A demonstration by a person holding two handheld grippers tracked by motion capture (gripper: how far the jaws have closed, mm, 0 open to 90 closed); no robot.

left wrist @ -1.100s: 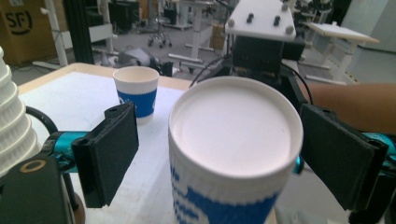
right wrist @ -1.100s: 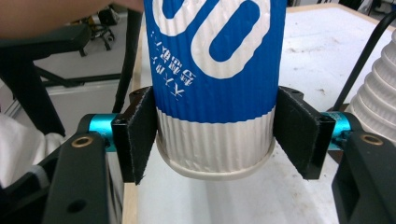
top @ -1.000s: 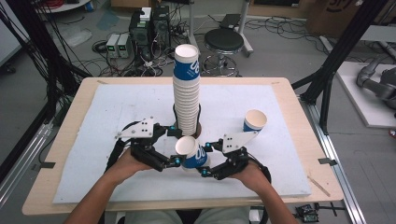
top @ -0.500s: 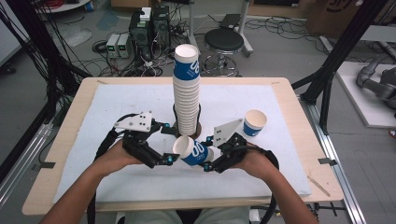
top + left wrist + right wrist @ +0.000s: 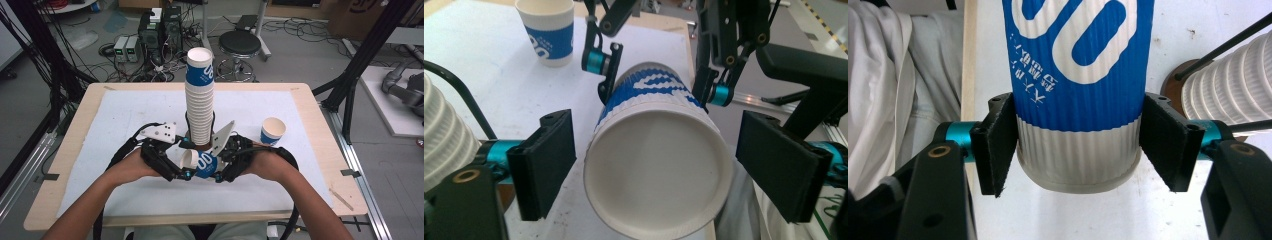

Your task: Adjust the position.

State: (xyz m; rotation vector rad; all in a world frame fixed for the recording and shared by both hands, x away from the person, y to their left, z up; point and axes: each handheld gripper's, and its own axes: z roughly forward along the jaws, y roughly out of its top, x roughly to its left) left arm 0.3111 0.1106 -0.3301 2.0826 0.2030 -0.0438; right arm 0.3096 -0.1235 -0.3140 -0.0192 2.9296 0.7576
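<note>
White sheeting covers my tabletop (image 5: 125,115), cables littering the floor behind; my right gripper (image 5: 220,167) clamps the cup (image 5: 197,163), my left gripper (image 5: 181,167) closing loosely around its rim, not touching.

A blue-and-white ribbed paper cup (image 5: 197,162) lies tipped on its side in the air just above the white mat, near the table's front edge and just in front of the tall stack of like cups. Its open mouth faces left, the white inside bare, and its narrow white base points right. The cup's wall is ribbed, white at rim and foot, with a broad blue band bearing large white figures and small print (image 5: 1075,65). In the left gripper view its round mouth (image 5: 656,170) looks undented
</note>
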